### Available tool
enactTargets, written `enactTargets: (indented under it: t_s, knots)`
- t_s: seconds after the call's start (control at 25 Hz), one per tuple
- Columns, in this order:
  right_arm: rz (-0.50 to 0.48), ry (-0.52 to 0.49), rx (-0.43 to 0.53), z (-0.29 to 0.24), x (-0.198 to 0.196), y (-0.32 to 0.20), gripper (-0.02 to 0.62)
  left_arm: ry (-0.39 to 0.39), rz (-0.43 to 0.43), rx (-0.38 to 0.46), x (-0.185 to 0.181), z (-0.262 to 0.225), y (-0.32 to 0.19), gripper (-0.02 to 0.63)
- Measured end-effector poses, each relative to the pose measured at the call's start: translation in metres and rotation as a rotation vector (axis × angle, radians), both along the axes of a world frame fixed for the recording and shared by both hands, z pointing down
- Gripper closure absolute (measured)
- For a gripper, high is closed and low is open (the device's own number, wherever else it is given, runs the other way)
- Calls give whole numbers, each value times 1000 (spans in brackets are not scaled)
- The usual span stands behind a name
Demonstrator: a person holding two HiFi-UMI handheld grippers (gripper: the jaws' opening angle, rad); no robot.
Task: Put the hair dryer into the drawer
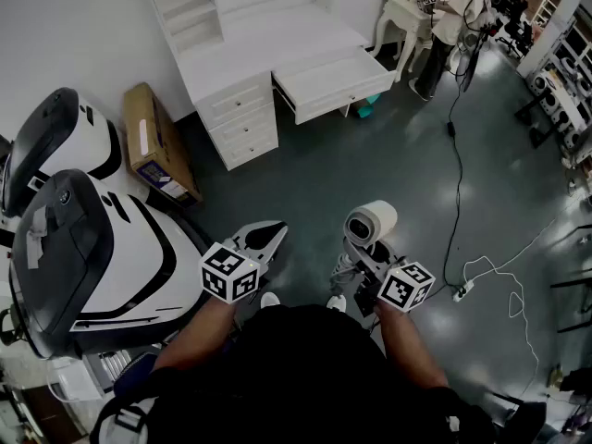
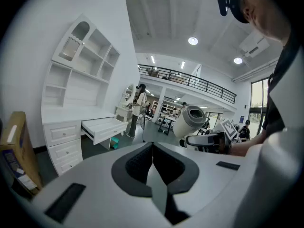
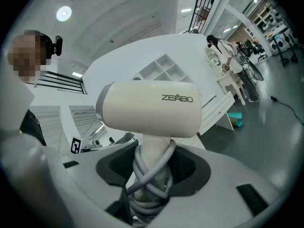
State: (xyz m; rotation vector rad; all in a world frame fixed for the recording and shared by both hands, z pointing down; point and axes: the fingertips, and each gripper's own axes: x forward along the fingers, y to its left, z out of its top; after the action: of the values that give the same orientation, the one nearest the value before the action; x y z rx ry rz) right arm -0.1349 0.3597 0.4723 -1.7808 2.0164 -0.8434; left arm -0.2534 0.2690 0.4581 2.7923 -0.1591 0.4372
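Observation:
A cream hair dryer (image 1: 372,222) stands upright in my right gripper (image 1: 357,248), barrel on top. In the right gripper view the jaws are shut on the hair dryer's (image 3: 152,108) handle, which has its grey cord wound around it; the right gripper (image 3: 154,151) holds it low on the handle. The white desk's drawer (image 1: 333,83) stands pulled out, across the floor ahead of me. My left gripper (image 1: 265,239) is beside the right one, jaws shut with nothing between them (image 2: 153,145). From it I see the hair dryer (image 2: 192,120) at the right and the drawer (image 2: 102,127) at the left.
A cardboard box (image 1: 159,153) leans by the desk's drawer stack (image 1: 242,123). Two large white-and-black machines (image 1: 83,239) crowd the left. A cable and power strip (image 1: 462,289) lie on the floor at the right. A person (image 1: 453,17) stands at a far table.

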Motion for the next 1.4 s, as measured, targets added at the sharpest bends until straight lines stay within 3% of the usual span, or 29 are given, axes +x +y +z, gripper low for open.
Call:
enactTargets:
  t_s: [0.76,1.0,1.4]
  knots:
    - [-4,31,-10,2,-4,-1,385,7,-8,-2,-3,0,-5,595]
    - [-11,-62,28,0,-9,-3,385,5,-13,-8,-8,3,-7,595]
    - [-18,-57,15,4,-22,-6,386,18,-12,-23,-17,4,-10,595]
